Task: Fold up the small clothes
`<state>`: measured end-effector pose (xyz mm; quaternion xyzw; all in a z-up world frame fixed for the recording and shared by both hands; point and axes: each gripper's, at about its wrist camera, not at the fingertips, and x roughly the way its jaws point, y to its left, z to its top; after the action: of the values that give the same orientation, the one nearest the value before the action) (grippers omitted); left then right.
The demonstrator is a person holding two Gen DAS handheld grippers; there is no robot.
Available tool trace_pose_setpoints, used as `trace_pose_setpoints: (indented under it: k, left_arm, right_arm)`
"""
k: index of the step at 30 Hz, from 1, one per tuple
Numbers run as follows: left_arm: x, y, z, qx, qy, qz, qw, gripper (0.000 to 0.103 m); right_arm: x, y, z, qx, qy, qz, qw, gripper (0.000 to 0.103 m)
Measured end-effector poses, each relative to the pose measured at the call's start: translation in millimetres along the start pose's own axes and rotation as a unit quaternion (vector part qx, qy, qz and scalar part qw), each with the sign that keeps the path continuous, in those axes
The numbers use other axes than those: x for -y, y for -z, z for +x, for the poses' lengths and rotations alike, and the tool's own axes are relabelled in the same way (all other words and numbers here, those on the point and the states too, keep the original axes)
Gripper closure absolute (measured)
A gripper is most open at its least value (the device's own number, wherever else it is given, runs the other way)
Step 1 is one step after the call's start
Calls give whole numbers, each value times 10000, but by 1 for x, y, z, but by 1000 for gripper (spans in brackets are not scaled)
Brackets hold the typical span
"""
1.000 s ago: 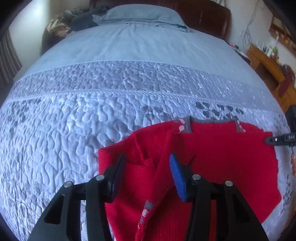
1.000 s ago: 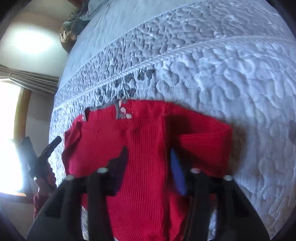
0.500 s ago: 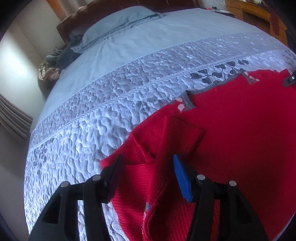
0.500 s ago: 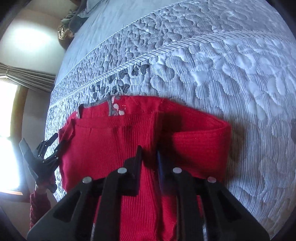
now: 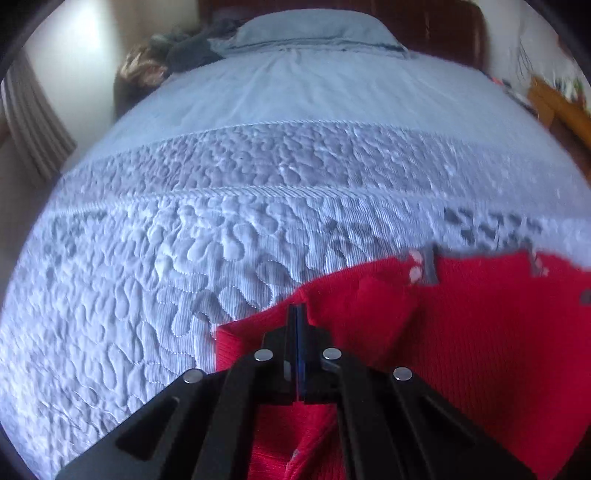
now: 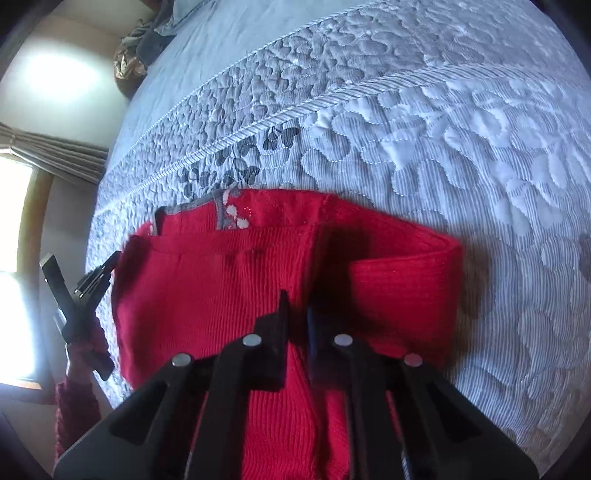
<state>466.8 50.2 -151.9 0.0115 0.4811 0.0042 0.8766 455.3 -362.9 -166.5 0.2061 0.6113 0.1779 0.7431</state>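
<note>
Red knit sweater lay collar toward twelve o'clock; left gripper pinched shut on its nine-o'clock edge, right gripper nearly closed on the three-o'clock fold.

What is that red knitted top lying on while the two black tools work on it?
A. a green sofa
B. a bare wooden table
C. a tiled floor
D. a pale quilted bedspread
D: the red top lies on a pale quilted bedspread with stitched swirls, and a pillow shows at the far end of the bed.
</note>
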Motion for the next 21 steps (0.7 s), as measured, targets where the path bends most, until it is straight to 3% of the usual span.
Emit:
trace_pose_setpoints:
  k: [4, 7, 9, 11, 14, 16, 20, 21]
  left_arm:
    - [-24, -4, -10, 24, 262, -322, 9991, 98]
    - [-17, 4, -24, 60, 569, -126, 9983, 91]
    - [1, 12, -34, 161, 594, 375, 9974, 60]
    - [29, 23, -37, 317, -42, 1219, 9920, 45]
    - [65, 43, -28, 354, -726, 2407, 9672, 44]
    - [75, 46, -19, 238, -796, 2663, 9603, 43]
    - [83, 40, 9, 177, -1590, 2857, 9449, 44]
    - [80, 38, 14, 104, -1626, 2814, 9456, 53]
  right_arm:
    - [6, 1, -1, -11, -155, 43, 9999, 95]
    - [10, 0, -1, 27, -228, 131, 9997, 83]
    - [13, 0, -1, 31, -410, 228, 9989, 73]
    - [14, 0, 0, 25, -391, 248, 9989, 72]
    - [13, 1, 1, -25, -359, 258, 9990, 72]
    - [15, 1, 2, -30, -403, 329, 9986, 72]
    - [18, 2, 4, -16, -471, 443, 9979, 72]
    - [18, 3, 4, -12, -467, 418, 9980, 72]
